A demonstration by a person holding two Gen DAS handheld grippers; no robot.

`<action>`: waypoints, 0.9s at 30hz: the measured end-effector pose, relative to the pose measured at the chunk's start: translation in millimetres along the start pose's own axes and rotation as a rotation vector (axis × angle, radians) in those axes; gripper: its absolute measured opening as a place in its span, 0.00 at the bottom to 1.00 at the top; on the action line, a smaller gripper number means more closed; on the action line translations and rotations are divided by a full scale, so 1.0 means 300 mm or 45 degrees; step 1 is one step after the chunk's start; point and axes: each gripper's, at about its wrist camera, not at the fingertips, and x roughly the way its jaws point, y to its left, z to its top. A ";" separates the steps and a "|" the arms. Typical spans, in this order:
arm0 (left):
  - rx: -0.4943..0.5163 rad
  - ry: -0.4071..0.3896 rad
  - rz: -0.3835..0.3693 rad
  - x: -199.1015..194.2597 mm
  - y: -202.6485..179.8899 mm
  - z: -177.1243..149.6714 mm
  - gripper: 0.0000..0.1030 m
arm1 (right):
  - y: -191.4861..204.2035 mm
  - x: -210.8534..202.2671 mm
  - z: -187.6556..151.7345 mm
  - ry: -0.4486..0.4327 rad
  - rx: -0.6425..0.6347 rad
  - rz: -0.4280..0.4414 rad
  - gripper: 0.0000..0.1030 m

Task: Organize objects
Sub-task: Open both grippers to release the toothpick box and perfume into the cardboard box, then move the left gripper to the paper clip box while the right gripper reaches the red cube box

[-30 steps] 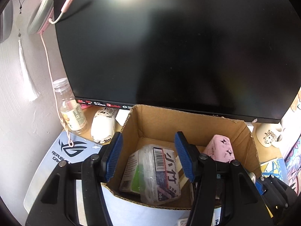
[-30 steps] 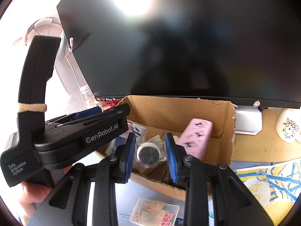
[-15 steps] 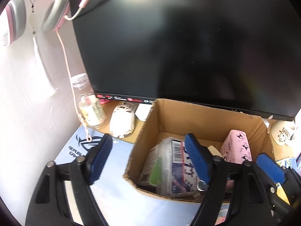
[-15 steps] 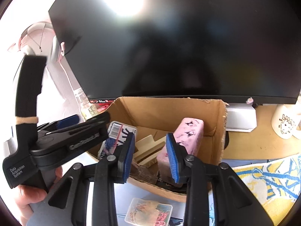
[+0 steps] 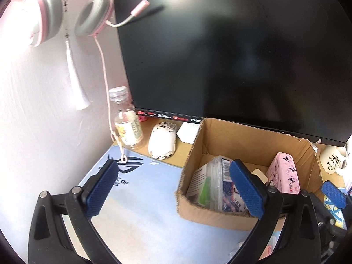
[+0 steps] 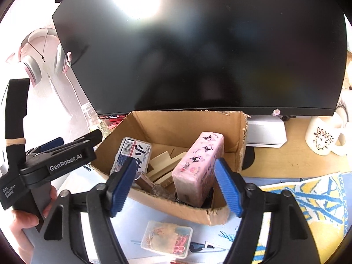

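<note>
An open cardboard box stands on the blue desk mat under the monitor. It holds a pink tissue pack, a clear plastic case with a barcode label and cream card pieces. My left gripper is open and empty, above the mat at the box's left front corner. My right gripper is open and empty, just in front of the box, facing the tissue pack. A small clear box of paper clips lies on the mat below it.
A dark monitor fills the back. A small bottle and a white patterned mouse stand left of the box. A pink headset hangs on the wall. A white mug and a yellow-blue cloth are at the right.
My right gripper opened and let go of a small round item into the box, then drew back. My left gripper opened wider and moved left and away from the box.
</note>
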 end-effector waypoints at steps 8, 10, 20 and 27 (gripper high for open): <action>0.001 -0.035 0.037 -0.071 0.048 -0.041 1.00 | 0.101 -0.154 -0.035 -0.053 0.019 -0.059 0.94; 0.008 -0.047 0.044 -0.094 0.059 -0.055 1.00 | 0.102 -0.189 -0.038 -0.065 0.024 -0.048 0.99; -0.038 -0.115 -0.016 -0.201 0.090 -0.117 1.00 | 0.099 -0.255 -0.109 -0.041 -0.009 -0.084 1.00; -0.065 -0.135 -0.049 -0.244 0.089 -0.184 1.00 | 0.103 -0.274 -0.182 -0.061 -0.047 -0.243 1.00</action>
